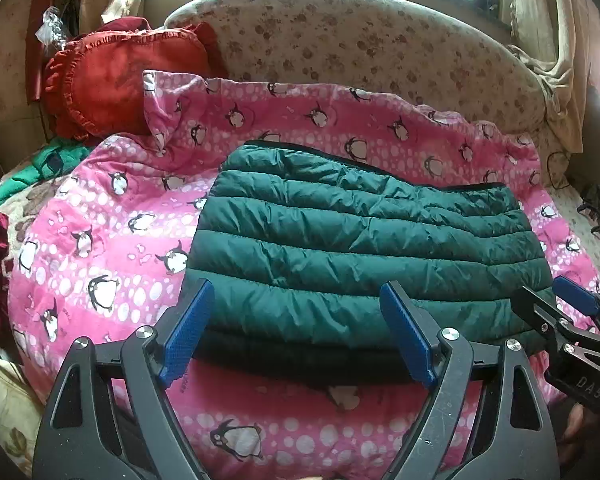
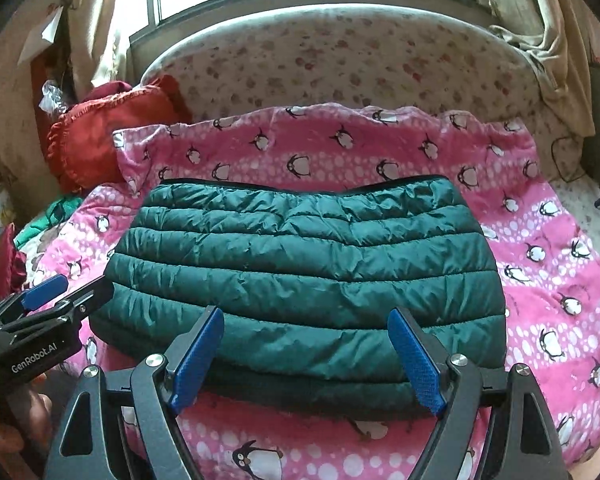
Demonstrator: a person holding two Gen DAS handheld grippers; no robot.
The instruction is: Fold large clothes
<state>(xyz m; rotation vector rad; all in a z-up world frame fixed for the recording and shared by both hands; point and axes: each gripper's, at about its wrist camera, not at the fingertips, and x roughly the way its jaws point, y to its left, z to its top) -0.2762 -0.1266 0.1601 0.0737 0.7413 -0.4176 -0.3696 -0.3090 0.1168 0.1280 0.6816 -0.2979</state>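
Dark green quilted puffer jacket (image 1: pixel 364 248), folded flat on pink penguin-print blanket (image 1: pixel 100 248). Left gripper (image 1: pixel 298 334) and right gripper (image 2: pixel 306 356) just short of its near edge. Blue-padded fingers (image 2: pixel 198 360) spread wide on both, holding nothing.

White lettering "GenRobot.AI" runs along the black body of my left tongs (image 2: pixel 44 292). "DAS" is printed on my right tongs (image 1: pixel 576 300).

I see a dark green quilted jacket (image 2: pixel 300 280) with horizontal stitched bands, lying on a pink blanket (image 2: pixel 540 260) printed with white dots and black-and-white penguins. A red ruffled cushion (image 1: pixel 112 84) sits beside a beige, brown-flowered headboard (image 1: pixel 360 48). My jaws carry blue pads (image 1: pixel 188 332) on black arms.
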